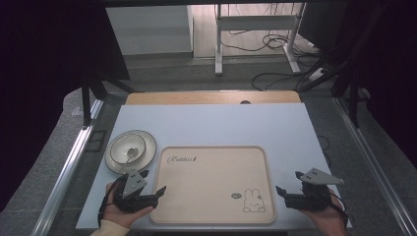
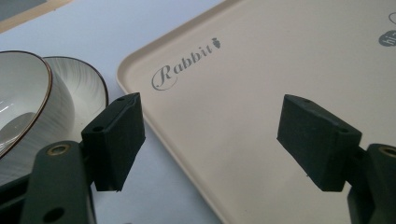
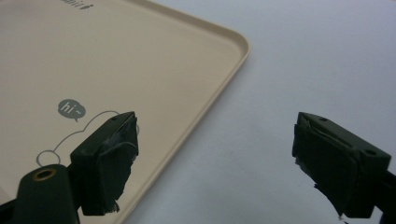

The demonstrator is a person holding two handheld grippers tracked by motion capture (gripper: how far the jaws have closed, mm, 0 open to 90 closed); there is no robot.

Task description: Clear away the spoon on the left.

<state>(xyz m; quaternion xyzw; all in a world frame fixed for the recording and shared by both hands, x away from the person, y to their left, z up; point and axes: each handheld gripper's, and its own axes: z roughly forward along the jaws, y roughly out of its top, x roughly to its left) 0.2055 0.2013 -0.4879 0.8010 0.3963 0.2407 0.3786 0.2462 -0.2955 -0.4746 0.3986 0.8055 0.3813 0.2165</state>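
Pale blue-grey table [image 1: 211, 125], rectangular, with a wooden strip [image 1: 212, 97] along the far edge. Beige tray [image 1: 215, 184] lying flat at the middle of the near edge, marked "Rabbit" at its far-left corner and a rabbit drawing at its near-right corner. White plate [image 1: 145, 147] near the left edge, just beside the tray's far-left corner, carrying a dark-rimmed bowl [image 1: 127, 148].

Lab-style recording setup.
Metal frame rails [image 1: 69, 162] flank the surface [image 1: 211, 125]; loose cables [image 1: 275, 42] on grey floor [image 1: 196, 73], desk legs [image 1: 219, 44] behind.
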